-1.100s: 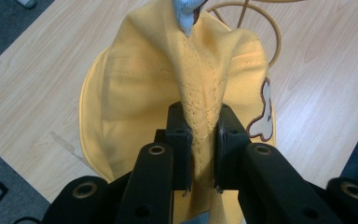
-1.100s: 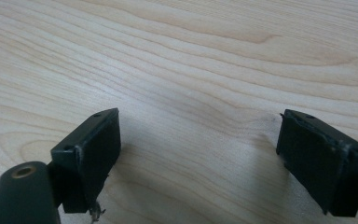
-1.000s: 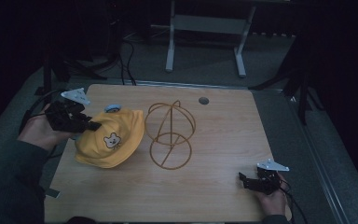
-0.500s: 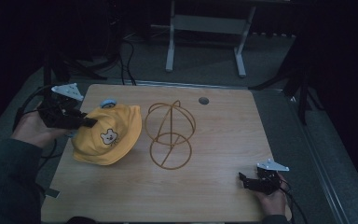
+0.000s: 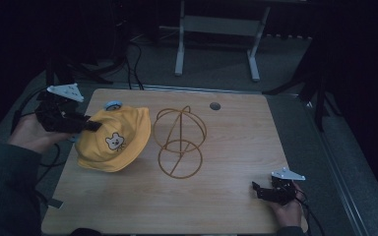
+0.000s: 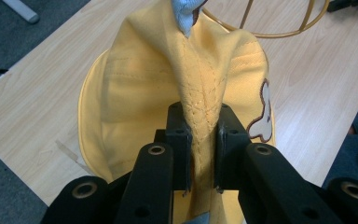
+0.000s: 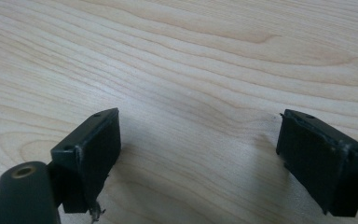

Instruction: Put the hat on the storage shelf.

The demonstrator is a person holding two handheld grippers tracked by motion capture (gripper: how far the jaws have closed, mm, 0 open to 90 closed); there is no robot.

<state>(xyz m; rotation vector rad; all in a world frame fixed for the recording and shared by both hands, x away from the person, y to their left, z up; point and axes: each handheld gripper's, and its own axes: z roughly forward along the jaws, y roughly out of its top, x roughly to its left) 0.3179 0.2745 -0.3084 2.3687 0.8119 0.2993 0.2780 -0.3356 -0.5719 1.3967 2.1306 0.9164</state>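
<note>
Yellow hat (image 5: pixel 114 140) pinched in left tool (image 6: pixel 200 140); right tool (image 7: pixel 198 154) spread, low over table (image 5: pixel 226 196).

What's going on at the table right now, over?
Left gripper shut on a fold of the yellow hat. Right gripper open, low over bare table. Wire stand just beside the hat.

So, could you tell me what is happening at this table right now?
A person holds a gripper in each hand. The left gripper is shut on a fold of a yellow hat, holding it partly off the table beside a gold wire stand. The right gripper rests open near the table's front corner, holding nothing.
</note>
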